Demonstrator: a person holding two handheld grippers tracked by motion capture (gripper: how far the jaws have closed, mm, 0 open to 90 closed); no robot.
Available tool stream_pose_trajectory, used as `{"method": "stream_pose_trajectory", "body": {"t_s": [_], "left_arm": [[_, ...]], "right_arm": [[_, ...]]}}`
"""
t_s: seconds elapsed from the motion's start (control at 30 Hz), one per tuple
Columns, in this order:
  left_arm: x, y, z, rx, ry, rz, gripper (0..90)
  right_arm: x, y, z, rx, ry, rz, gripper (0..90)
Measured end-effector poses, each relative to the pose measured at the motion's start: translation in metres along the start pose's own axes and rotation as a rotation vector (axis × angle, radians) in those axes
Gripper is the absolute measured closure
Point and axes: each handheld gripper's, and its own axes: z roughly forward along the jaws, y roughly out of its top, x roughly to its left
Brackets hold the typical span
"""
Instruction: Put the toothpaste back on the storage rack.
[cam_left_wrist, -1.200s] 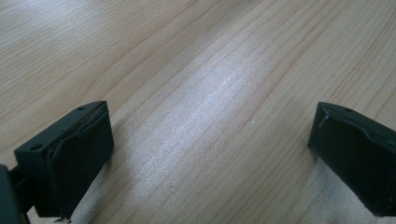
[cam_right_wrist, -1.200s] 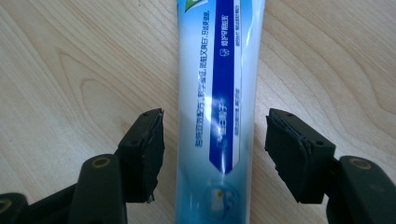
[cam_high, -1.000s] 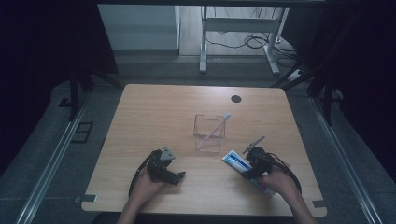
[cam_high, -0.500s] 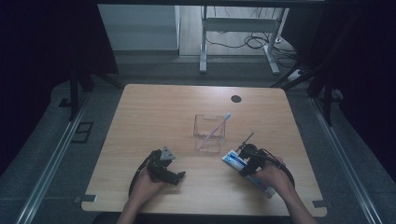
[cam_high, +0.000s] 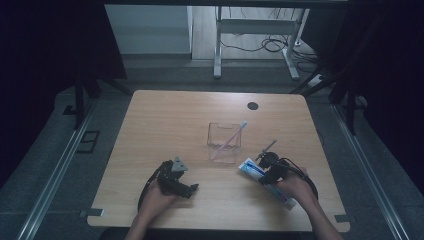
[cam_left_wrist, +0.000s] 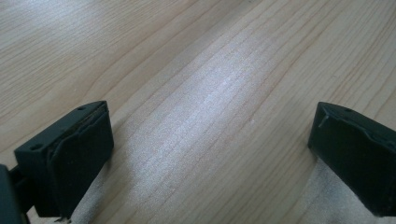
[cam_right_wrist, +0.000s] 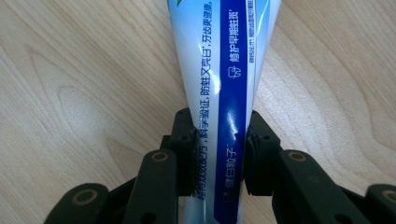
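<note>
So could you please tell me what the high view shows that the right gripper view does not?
High view alone: the clear box with a toothbrush leaning in it, the left gripper and both hands.

Right gripper view alone: the tube's printed lettering and the right gripper, whose jaws have just been closing, pressing its sides.

Both: the toothpaste tube lying on the wooden table.

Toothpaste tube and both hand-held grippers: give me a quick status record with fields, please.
toothpaste tube: lies on the table, near the front right edge
right hand-held gripper: jaws have just been closing, pads now press both sides of the tube
left hand-held gripper: jaws wide apart, nothing between them, over bare wood
clear box: mid-table, just beyond the tube
toothbrush: leans inside the clear box, head up at the far right
</note>
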Motion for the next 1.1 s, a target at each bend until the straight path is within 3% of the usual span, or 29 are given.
{"method": "stream_pose_trajectory", "body": {"t_s": [0.67,1.1], "left_arm": [[0.000,0.000,0.000,0.000,0.001,0.005,0.1],[0.000,0.000,0.000,0.000,0.001,0.006,0.1]], "right_arm": [[-0.007,-0.017,-0.024,-0.192,0.031,0.038,70.7],[-0.006,-0.021,-0.050,-0.289,0.051,0.028,70.9]]}}
